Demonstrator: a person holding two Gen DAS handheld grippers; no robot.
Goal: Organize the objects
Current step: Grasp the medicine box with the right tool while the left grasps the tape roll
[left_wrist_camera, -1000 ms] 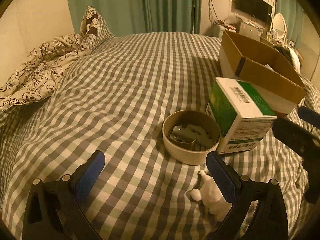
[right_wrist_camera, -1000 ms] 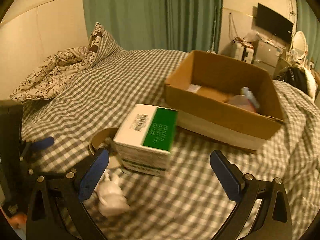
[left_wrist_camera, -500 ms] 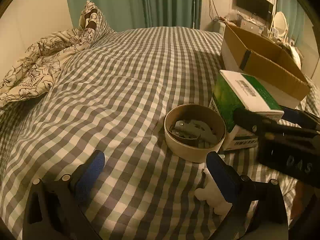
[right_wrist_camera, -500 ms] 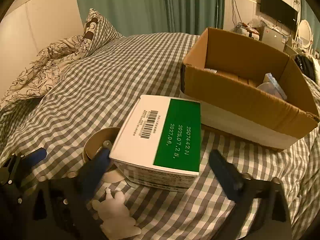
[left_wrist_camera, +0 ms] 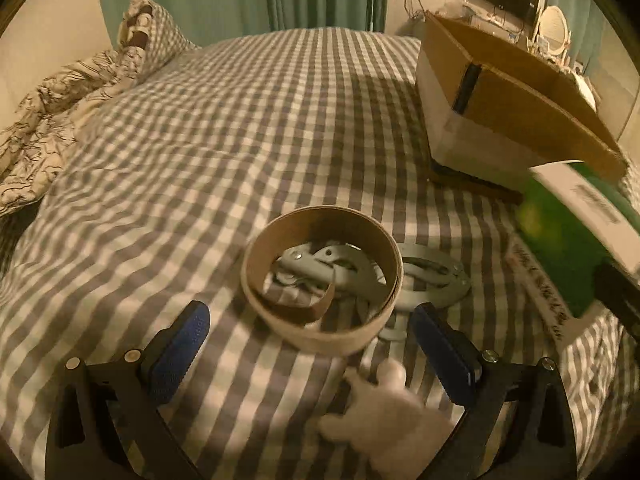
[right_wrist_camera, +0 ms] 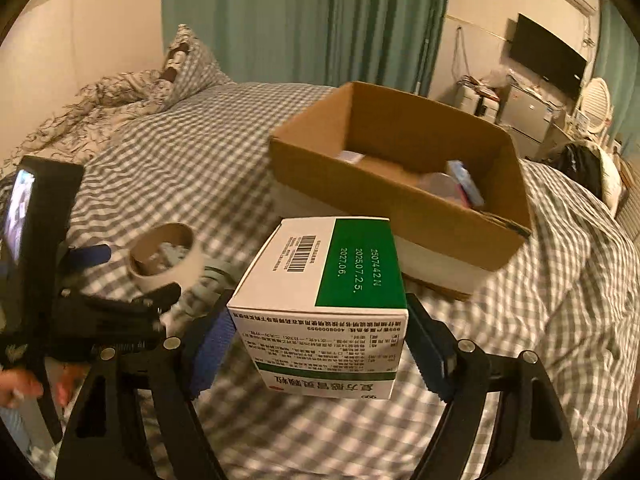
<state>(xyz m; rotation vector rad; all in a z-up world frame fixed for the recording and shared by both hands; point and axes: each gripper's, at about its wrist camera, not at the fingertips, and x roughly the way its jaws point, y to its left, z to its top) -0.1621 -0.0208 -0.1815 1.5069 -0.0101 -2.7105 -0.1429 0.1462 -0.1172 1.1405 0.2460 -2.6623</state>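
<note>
In the right wrist view, a green and white carton (right_wrist_camera: 320,300) is seen at lower centre between the blue fingers of the right gripper (right_wrist_camera: 320,350), which are closing and pressed against its two sides. A cardboard box (right_wrist_camera: 400,200) is set on the checked bed (right_wrist_camera: 160,168) above it. In the left wrist view, the left gripper (left_wrist_camera: 316,354) is held spread wide, gripping nothing, with a round tub (left_wrist_camera: 320,276) of grey parts above and a white figure (left_wrist_camera: 392,412) between its fingers.

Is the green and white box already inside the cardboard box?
No, the green and white box sits between the right gripper's closing jaws, in front of the cardboard box, outside it.
</note>
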